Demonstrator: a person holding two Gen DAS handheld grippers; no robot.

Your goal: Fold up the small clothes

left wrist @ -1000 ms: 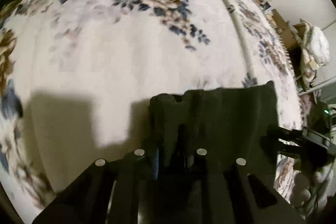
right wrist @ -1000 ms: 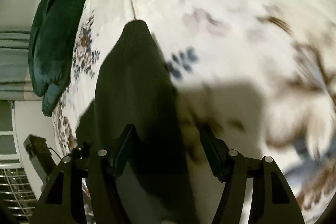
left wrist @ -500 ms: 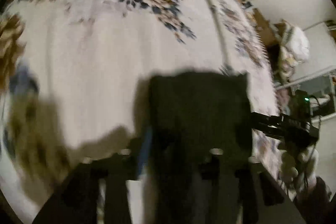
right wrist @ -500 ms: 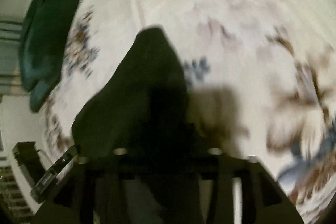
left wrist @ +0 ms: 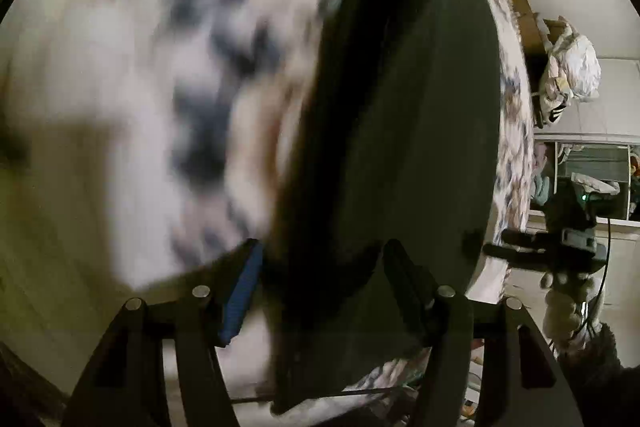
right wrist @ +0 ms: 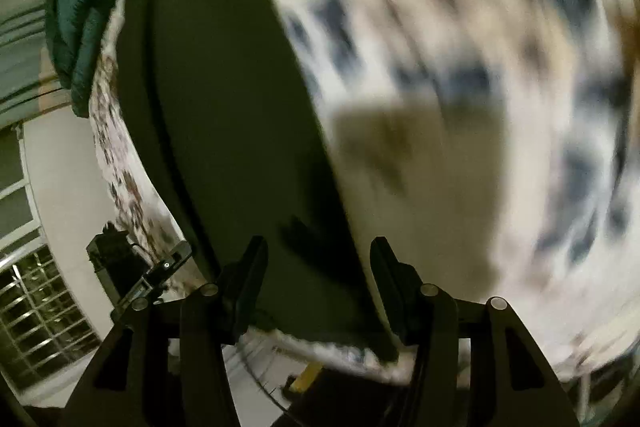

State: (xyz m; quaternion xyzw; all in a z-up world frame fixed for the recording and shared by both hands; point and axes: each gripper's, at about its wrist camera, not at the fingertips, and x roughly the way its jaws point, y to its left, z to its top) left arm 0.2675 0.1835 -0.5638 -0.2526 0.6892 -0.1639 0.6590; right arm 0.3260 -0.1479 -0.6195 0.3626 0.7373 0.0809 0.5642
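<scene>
In the left wrist view, the left gripper (left wrist: 320,259) had its fingers apart around the dark garment (left wrist: 404,107) filling frame centre over the floral bedspread (left wrist: 120,107). In the right wrist view, the right gripper (right wrist: 318,259) also gaped, garment (right wrist: 216,99) centre-left, bedspread (right wrist: 460,87) right.

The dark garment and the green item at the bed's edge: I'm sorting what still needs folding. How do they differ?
The dark garment is near-black and matte, while the green item is deep green with a slight sheen. The dark garment lies spread flat, running up from between the open fingers of the right gripper; the green item is bunched at the far edge of the floral bedspread. Both rest on it.
</scene>
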